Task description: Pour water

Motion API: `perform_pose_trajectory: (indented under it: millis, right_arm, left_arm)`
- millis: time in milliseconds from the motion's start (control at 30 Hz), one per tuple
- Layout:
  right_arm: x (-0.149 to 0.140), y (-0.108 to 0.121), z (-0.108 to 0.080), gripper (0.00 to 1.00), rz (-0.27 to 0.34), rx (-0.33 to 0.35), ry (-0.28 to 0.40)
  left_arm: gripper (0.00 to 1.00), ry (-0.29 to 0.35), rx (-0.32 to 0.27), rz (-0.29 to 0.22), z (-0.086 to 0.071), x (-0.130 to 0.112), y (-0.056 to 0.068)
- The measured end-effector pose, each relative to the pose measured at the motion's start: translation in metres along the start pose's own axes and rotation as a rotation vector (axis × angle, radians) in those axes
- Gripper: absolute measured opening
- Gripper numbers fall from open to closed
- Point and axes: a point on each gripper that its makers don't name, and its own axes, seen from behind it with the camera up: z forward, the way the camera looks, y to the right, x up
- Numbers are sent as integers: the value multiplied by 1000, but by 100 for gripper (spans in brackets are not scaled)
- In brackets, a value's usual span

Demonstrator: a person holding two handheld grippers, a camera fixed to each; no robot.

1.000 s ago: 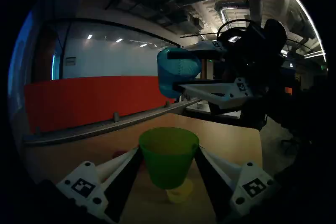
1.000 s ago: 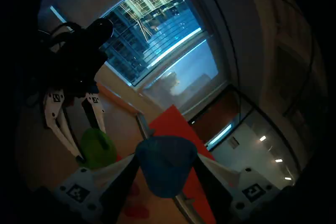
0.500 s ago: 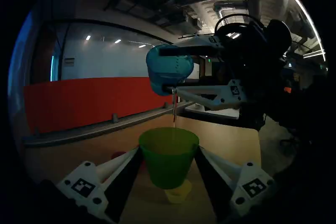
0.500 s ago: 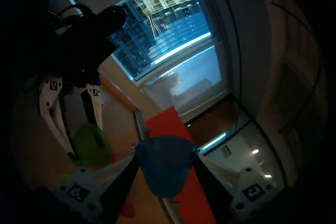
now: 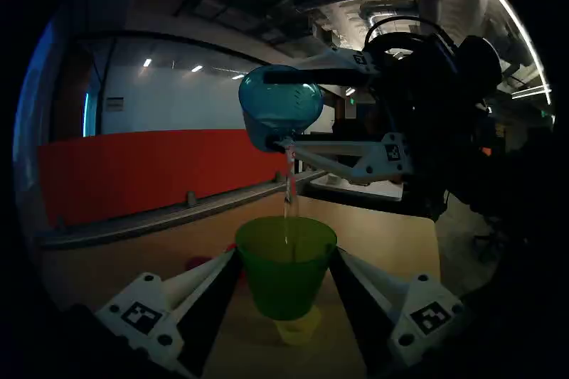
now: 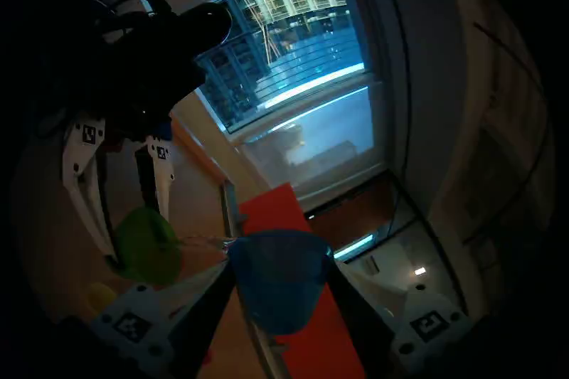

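dim light blurs the yellow thing (image 5: 297, 329) under the green cup (image 5: 286, 276) (shape unclear). the left gripper (image 5: 284, 259) fingers clamp that tapered, translucent cup over the wooden bench (image 5: 387, 237). farther off, the right gripper (image 5: 281, 112) fingers grip a tilted blue cup (image 5: 274, 98); a thin water stream (image 5: 288, 190) falls into the green cup.

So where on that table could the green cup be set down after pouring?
Bare table lies right of the green cup, toward the far corner, and left of it beyond a small red thing, up to the rail. Directly beneath is crowded: a yellow cup sits there, the blue cup pouring above.
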Motion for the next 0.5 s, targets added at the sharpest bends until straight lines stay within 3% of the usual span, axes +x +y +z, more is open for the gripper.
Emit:
perform_pose_trajectory:
  millis: [500]
  right_arm:
    - [2,10,-1,90,-81,-25,5]
  left_arm:
    - [85,-1,-8,8,5,2,3]
